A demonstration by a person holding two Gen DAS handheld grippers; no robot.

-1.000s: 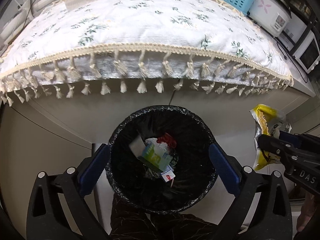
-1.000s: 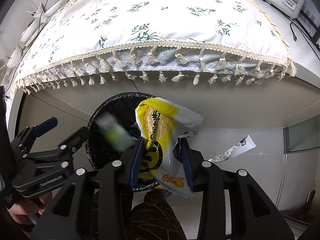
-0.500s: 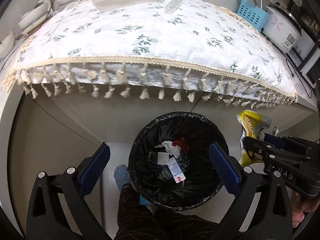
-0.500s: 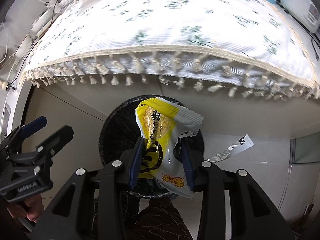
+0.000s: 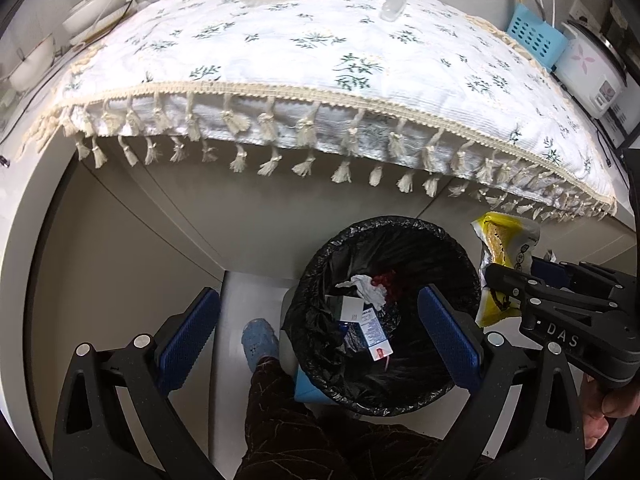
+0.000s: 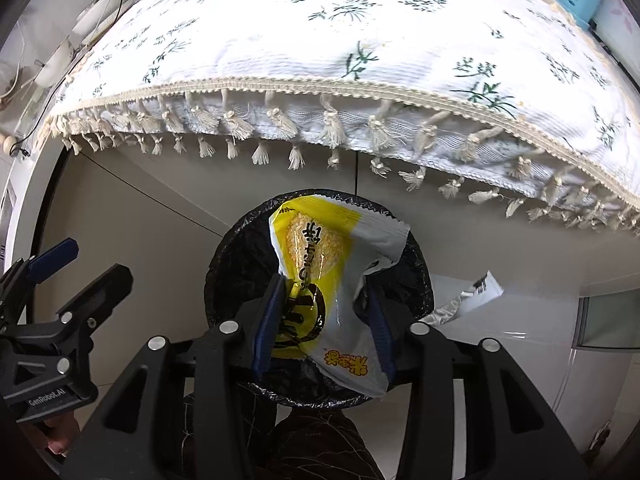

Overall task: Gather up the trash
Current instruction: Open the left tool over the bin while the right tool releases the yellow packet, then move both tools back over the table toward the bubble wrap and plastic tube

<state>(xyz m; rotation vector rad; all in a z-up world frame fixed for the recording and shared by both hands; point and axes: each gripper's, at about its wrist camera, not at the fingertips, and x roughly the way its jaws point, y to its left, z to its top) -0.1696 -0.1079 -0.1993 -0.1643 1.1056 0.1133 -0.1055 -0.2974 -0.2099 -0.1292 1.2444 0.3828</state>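
A black-lined trash bin (image 5: 384, 224) stands on the floor under the table edge, holding crumpled white paper (image 5: 366, 286), something red and a small carton (image 5: 372, 326). My left gripper (image 5: 318, 336) is open and empty, its right pad over the bin, its left pad over the floor. My right gripper (image 6: 326, 320) has a yellow and white snack bag (image 6: 316, 256) between its pads, directly above the bin (image 6: 224, 272); its jaws are opening, and the bag still sits between them. In the left wrist view the bag (image 5: 504, 240) hangs at the bin's right rim.
A white floral tablecloth (image 5: 320, 60) with tassels overhangs the table above the bin. A silver wrapper (image 6: 468, 296) lies on the floor to the right. A person's leg and blue slipper (image 5: 260, 340) stand left of the bin. A blue basket (image 5: 536, 40) and rice cooker (image 5: 592, 72) sit at the back right.
A carton dropped from my left gripper into the bin. The left gripper drifted left of the bin. My right gripper carried the snack bag over the bin's middle.
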